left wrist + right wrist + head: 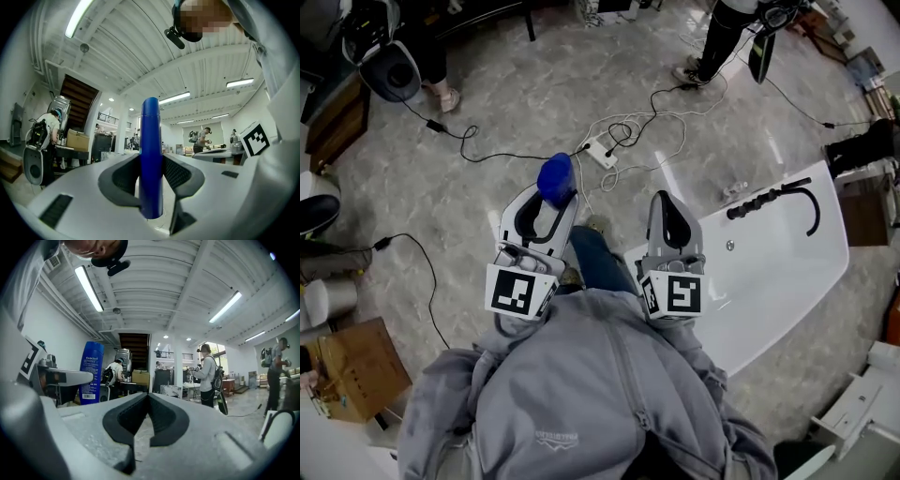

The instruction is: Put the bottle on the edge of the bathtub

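Your left gripper pinches the blue bottle upright above the floor; your right gripper is pressed together and empty. The pickup is done. You still have to carry it right to the bathtub and set it on the rim, which seems bare.

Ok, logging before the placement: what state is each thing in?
Blue bottle, upright, clamped between jaws.
Left gripper, shut on the blue bottle.
Right gripper, shut, empty.
Bathtub, no bottle on its edge yet.
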Demonstrator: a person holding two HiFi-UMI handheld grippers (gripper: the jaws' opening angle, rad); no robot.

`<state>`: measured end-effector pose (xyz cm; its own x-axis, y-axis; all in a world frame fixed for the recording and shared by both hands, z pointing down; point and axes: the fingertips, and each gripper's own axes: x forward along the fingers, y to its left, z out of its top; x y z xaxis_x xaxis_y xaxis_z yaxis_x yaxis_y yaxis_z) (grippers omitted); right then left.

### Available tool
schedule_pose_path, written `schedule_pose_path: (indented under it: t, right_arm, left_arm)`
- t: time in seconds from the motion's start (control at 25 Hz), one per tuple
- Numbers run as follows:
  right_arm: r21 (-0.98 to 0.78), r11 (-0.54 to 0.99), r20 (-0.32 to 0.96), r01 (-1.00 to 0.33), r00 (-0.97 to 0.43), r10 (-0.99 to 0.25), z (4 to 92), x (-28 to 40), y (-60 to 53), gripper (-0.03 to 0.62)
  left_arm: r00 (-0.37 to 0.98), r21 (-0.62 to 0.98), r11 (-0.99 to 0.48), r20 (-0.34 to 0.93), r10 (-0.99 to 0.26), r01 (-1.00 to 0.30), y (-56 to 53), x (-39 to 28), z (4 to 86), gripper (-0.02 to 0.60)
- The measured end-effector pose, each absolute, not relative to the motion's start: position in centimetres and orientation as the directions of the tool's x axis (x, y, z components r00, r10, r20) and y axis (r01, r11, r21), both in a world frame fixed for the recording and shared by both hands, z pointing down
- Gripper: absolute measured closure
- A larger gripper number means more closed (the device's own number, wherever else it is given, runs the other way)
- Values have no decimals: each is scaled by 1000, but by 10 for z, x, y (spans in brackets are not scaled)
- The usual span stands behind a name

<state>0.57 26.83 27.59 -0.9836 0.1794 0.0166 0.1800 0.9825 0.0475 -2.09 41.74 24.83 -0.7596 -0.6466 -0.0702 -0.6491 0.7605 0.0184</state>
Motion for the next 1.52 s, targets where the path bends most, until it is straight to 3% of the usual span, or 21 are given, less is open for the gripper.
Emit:
schedule_pose_path:
  t: [0.28, 0.48, 0.92, 1.52]
  right_arm:
    - [47, 997, 4, 55, -999, 55, 291, -19, 216, 591]
    - [105, 994, -2, -27, -1000, -27, 289, -54, 184, 591]
    - [60, 985, 1, -162, -987, -163, 302, -129, 105, 591]
    - [3, 887, 56, -462, -886, -461, 324, -92, -30, 591]
  left_arm:
    - [-657, 3, 658, -73, -751, -753, 359, -60, 260, 433]
    - [-539, 12, 540, -70, -839, -842, 313, -98, 262, 433]
    - [-272, 16, 272, -67, -960, -962, 206, -171, 274, 434]
    - [48, 35, -51, -83, -995, -998, 59, -177, 273, 433]
